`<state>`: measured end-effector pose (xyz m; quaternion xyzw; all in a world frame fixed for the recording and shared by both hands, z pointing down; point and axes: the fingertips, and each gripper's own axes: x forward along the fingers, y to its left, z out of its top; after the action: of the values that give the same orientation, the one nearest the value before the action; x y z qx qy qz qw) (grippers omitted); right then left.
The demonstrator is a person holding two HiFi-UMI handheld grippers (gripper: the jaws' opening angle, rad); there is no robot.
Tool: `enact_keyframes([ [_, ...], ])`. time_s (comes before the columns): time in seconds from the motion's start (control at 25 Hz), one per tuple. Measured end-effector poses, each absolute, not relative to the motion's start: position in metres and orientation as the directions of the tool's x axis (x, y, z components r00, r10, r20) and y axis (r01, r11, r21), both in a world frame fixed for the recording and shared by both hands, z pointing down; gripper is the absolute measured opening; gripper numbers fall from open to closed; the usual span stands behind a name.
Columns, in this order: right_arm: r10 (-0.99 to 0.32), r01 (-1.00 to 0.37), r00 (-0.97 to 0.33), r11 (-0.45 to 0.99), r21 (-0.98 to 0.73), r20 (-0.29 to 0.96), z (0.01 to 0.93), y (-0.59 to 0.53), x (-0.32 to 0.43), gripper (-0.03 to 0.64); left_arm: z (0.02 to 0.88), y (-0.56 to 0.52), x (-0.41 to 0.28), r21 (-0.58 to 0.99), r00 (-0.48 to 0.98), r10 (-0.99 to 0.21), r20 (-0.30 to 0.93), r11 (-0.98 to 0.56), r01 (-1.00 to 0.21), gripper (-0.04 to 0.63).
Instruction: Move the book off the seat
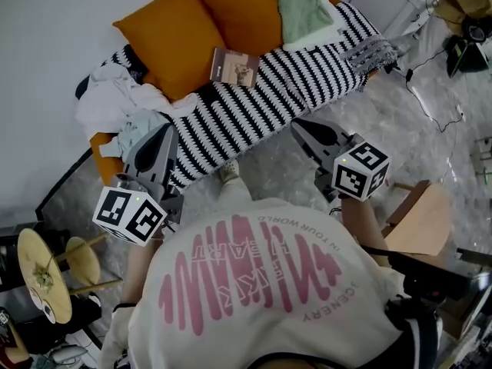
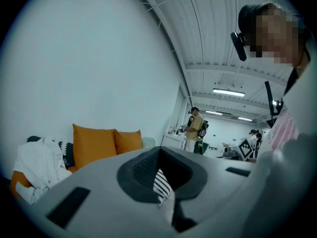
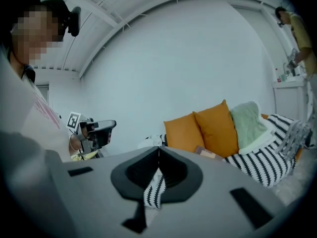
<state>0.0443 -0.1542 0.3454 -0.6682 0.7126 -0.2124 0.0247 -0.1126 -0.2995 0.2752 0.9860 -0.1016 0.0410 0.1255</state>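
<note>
The book (image 1: 234, 67) lies cover-up in the upper middle of the head view. It rests on the striped blanket (image 1: 254, 106) covering the seat, its top edge against the foot of an orange cushion (image 1: 165, 41). Its long axis runs roughly left to right across the frame, dipping slightly at the right end, in line with the sofa's length. In the right gripper view it shows right of centre (image 3: 208, 153). My left gripper (image 1: 164, 131) and right gripper (image 1: 301, 127) are both near the sofa's front edge, well apart from the book. Each has its jaws closed together on nothing.
</note>
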Motion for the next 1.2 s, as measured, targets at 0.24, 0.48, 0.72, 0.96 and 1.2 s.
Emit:
enact_keyframes([
  [0.24, -0.974, -0.919, -0.085, -0.005, -0.394, 0.211, 0.344, -0.177, 0.059, 0.011, 0.285, -0.319, -0.104, 0.239, 0.974, -0.18, 0.136, -0.949, -0.208, 0.008],
  [0.48, -0.976, -0.882, -0.04, -0.066, -0.467, 0.215, 0.345, -0.202, 0.085, 0.011, 0.28, -0.352, -0.084, 0.263, 0.975, -0.175, 0.135, -0.943, -0.205, 0.008],
  [0.72, -0.975, -0.855, -0.012, -0.105, -0.508, 0.221, 0.344, -0.223, 0.106, 0.011, 0.28, -0.378, -0.061, 0.266, 0.979, -0.151, 0.134, -0.946, -0.183, 0.008],
  [0.96, -0.964, -0.857, 0.025, -0.157, -0.491, 0.265, 0.349, -0.245, 0.122, 0.011, 0.293, -0.417, -0.046, 0.281, 0.978, -0.129, 0.165, -0.944, -0.172, 0.008],
  [1.2, -0.952, -0.836, 0.058, -0.211, -0.506, 0.301, 0.359, -0.258, 0.143, 0.011, 0.306, -0.459, -0.033, 0.241, 0.965, -0.149, 0.215, -0.95, -0.2, 0.008],
])
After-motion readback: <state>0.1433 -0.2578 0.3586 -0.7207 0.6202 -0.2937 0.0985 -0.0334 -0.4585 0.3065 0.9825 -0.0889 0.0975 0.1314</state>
